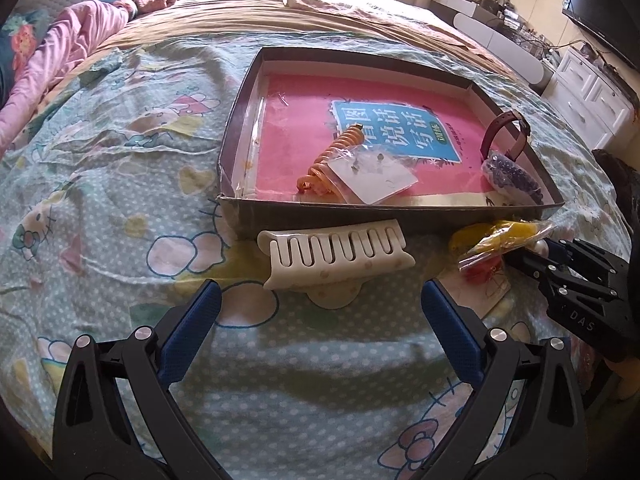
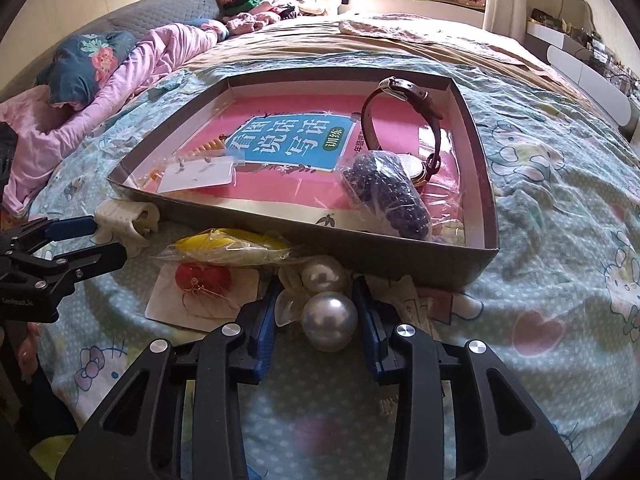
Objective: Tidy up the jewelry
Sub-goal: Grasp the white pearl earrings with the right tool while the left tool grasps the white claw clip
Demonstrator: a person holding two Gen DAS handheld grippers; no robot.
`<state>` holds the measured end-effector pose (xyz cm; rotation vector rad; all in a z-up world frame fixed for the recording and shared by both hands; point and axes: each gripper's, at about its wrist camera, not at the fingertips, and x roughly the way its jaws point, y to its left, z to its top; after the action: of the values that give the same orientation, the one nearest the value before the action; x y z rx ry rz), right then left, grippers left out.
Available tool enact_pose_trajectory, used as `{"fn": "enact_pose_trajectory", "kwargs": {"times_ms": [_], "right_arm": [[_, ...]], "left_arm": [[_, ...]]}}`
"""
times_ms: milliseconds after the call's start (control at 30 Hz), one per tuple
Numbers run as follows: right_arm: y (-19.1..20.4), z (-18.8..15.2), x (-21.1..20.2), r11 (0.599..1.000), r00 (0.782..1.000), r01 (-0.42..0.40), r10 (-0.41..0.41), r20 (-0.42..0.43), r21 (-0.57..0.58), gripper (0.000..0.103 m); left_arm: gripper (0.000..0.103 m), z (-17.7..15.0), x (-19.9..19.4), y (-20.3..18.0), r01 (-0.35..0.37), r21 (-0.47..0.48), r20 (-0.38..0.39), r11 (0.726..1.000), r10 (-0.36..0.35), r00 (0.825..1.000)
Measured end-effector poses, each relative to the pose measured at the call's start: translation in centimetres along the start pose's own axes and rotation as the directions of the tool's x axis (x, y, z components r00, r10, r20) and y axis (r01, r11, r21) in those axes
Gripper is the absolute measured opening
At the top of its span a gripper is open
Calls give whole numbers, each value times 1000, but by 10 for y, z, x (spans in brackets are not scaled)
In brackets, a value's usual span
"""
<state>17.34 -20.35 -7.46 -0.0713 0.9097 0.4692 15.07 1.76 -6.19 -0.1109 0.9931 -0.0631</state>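
Bedroom clutter frames your workspace: a bed covered by a cartoon-print sheet [image 1: 120, 216], with a pink quilt [image 2: 132, 80] bunched along its left side and white drawers [image 1: 592, 92] off to the right.

On the sheet sits a shallow cardboard tray [image 1: 240, 204] lined with a pink booklet [image 1: 304, 120]. Inside it you have an orange spiral hair tie [image 1: 336, 148] partly under a clear bag holding an earring card [image 1: 376, 176], a brown-strapped wristwatch [image 2: 404, 120] standing on edge by the right wall, and a bagged string of dark beads [image 2: 388, 196] lying against the watch.

Outside the tray, just before its near wall, lies a cream hair claw [image 1: 336, 260]. Your left gripper [image 1: 320, 308] is just short of it with the jaws spread wide and nothing between them; the blue pads [image 1: 188, 340] sit to either side of the claw's handle end without touching it.

To the right of the claw, a clear bag with yellow pieces [image 2: 228, 248] lies over a white card bearing a red ornament [image 2: 204, 280].

Your right gripper [image 2: 316, 312] has its jaws narrowed around a pearl hair accessory [image 2: 328, 316], two large pearls with a translucent petal. The right pad looks to be at the nearer pearl's side, but you cannot tell whether the left one is pressing on anything. The accessory is right at the tray's near wall.
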Motion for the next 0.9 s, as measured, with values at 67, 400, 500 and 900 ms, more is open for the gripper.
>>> {"fn": "enact_pose_trajectory", "kwargs": {"times_ms": [67, 400, 500, 900], "right_arm": [[-2, -1, -3, 1000, 1000, -11, 11, 4, 12, 34], [-7, -9, -21, 998, 999, -42, 41, 21, 45, 34], [-9, -12, -27, 997, 999, -46, 45, 28, 54, 34], [-14, -13, -45, 997, 998, -36, 33, 53, 66, 34]], "left_arm": [[94, 2, 3, 0, 5, -4, -3, 1000, -5, 1000], [94, 11, 19, -5, -28, -5, -3, 1000, 28, 1000], [91, 13, 21, -9, -34, 1, 3, 999, 34, 999], [67, 5, 13, -22, -7, 71, 14, 997, 7, 1000]]}}
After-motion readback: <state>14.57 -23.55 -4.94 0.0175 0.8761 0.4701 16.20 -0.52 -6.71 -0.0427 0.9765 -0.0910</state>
